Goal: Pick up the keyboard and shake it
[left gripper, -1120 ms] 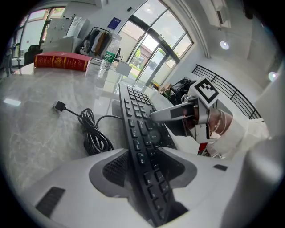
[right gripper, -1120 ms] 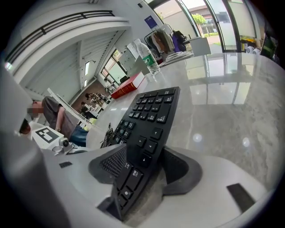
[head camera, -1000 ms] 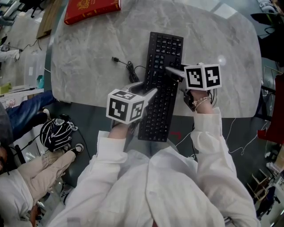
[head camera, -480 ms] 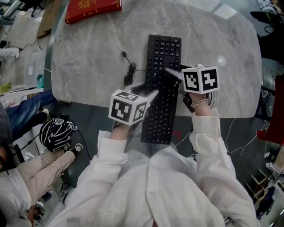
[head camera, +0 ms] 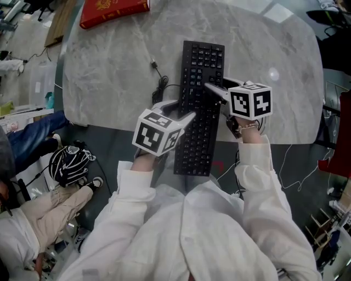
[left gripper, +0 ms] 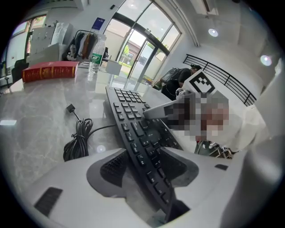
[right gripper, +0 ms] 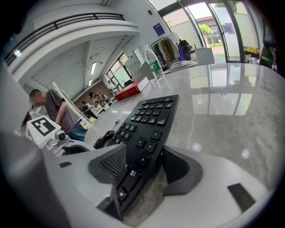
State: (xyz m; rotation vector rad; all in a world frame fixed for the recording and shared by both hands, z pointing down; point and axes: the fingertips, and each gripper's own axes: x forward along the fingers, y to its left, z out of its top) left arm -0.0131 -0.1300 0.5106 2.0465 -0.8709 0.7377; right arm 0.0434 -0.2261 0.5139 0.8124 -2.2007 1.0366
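Observation:
A black keyboard lies lengthwise on the grey marble table, its near end hanging over the front edge. My left gripper straddles its left edge; in the left gripper view the keyboard runs tilted between the pads and the jaws are opening around it. My right gripper is shut on the right edge, and the right gripper view shows the keyboard pinched between its pads. The coiled cable lies to the keyboard's left.
A red book sits at the table's far left corner, with a water bottle beyond it. A seated person and a striped helmet are off the table's left front edge. Cables trail on the floor at right.
The keyboard has straightened from a slight slant and its cable plug has slid to the right and farther away. Both grippers have stayed at the keyboard's edges.

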